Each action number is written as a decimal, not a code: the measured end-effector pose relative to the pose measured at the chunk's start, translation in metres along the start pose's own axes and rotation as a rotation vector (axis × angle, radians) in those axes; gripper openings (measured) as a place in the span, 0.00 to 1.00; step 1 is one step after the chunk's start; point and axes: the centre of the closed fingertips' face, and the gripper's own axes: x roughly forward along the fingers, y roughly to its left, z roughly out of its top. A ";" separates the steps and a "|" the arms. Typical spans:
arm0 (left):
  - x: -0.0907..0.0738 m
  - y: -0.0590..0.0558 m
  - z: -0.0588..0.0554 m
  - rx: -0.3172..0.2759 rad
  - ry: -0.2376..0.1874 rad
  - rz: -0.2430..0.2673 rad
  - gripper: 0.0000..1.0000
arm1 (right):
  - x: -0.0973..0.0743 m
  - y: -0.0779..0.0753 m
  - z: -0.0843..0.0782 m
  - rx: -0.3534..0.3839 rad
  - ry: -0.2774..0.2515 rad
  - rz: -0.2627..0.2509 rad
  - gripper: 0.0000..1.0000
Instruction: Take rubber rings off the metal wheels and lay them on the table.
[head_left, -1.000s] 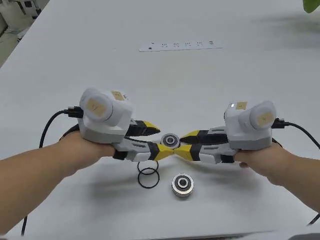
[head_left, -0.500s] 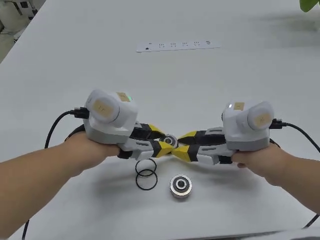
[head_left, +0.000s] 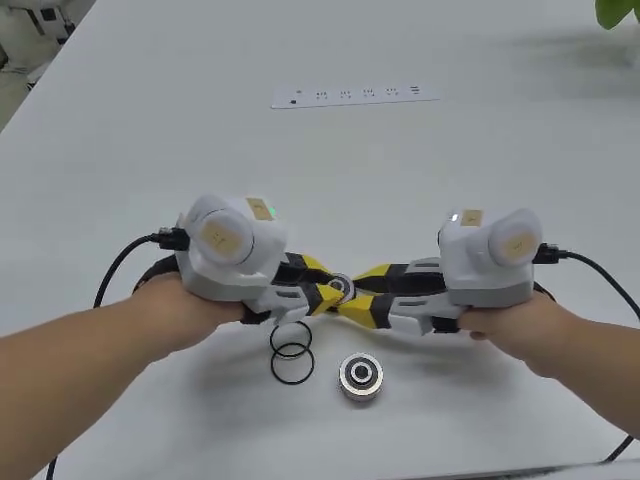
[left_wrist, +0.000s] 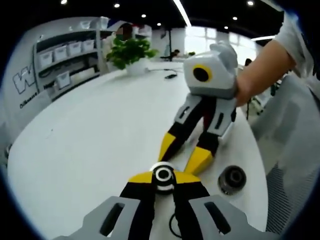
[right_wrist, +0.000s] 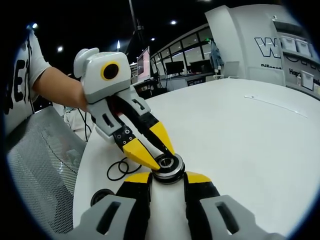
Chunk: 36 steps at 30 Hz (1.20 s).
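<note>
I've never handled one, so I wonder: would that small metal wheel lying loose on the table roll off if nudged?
The wheel lies flat on its face, so it would probably slide, not roll. It looks like solid metal, so likely heavy for its size. Its shiny rim may be slippery.

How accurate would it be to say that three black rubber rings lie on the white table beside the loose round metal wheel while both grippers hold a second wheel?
Two black rubber rings, not three, lie on the white table beside the loose round metal wheel; the head view shows it. The left gripper and right gripper do hold a second wheel.
</note>
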 end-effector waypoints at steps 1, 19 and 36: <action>0.000 0.000 0.000 -0.001 0.000 0.001 0.14 | 0.000 0.000 0.000 -0.001 0.000 -0.001 0.22; 0.002 0.000 0.000 -0.007 -0.012 0.007 0.13 | -0.003 0.000 -0.004 -0.031 0.011 -0.010 0.18; 0.001 -0.001 -0.001 -0.007 -0.015 0.022 0.13 | -0.008 -0.001 -0.007 0.037 0.006 -0.022 0.02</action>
